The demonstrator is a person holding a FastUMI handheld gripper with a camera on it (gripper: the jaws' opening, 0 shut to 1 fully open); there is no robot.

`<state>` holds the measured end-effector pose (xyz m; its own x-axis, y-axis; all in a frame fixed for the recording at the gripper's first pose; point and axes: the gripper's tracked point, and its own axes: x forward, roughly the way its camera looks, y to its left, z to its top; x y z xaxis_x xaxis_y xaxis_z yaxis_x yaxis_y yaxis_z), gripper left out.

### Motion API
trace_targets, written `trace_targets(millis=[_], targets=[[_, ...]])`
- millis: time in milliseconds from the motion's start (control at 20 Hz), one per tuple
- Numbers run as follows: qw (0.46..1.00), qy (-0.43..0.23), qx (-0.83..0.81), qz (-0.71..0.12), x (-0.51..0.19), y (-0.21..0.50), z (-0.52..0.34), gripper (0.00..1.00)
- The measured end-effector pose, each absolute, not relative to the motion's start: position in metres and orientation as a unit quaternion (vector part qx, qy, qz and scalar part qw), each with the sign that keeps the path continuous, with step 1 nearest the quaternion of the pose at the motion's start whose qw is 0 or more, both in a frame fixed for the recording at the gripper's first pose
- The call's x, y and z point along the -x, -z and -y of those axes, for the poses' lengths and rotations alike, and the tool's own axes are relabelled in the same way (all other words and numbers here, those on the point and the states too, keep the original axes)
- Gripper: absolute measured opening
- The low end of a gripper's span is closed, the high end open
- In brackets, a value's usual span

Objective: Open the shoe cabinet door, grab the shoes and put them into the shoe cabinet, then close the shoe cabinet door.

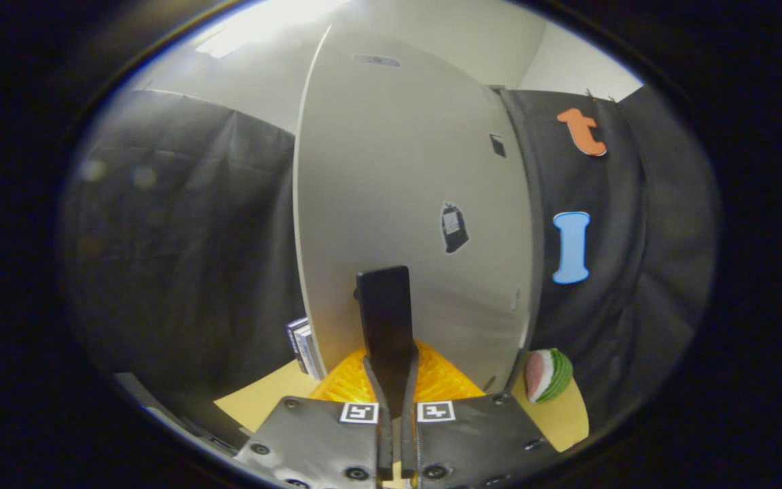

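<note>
Two fingers of the claw (391, 380) are pressed together on a dark flat handle (385, 319) that stands up between them, against the pale shoe cabinet door (411, 190). Just below the handle, at the door's foot, an orange ribbed thing (438, 380) sits on the yellow worktop (262, 397). Left of the door's lower edge, a small stack of books (303, 346) peeks out. Right of the door's lower corner lies a toy watermelon slice (548, 373). Small dark fittings (454, 227) dot the door's face.
</note>
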<state>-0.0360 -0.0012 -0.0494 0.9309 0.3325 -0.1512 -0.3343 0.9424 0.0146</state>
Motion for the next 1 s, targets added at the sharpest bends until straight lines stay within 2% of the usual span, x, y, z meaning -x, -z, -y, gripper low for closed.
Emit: trace_targets(millis=[550,1000], targets=[[0.994,-0.077,0.0,-0.076,0.051,0.039,0.108,0.05],[0.996,-0.032,-0.017,-0.077,0.047,0.034,0.176,0.03]])
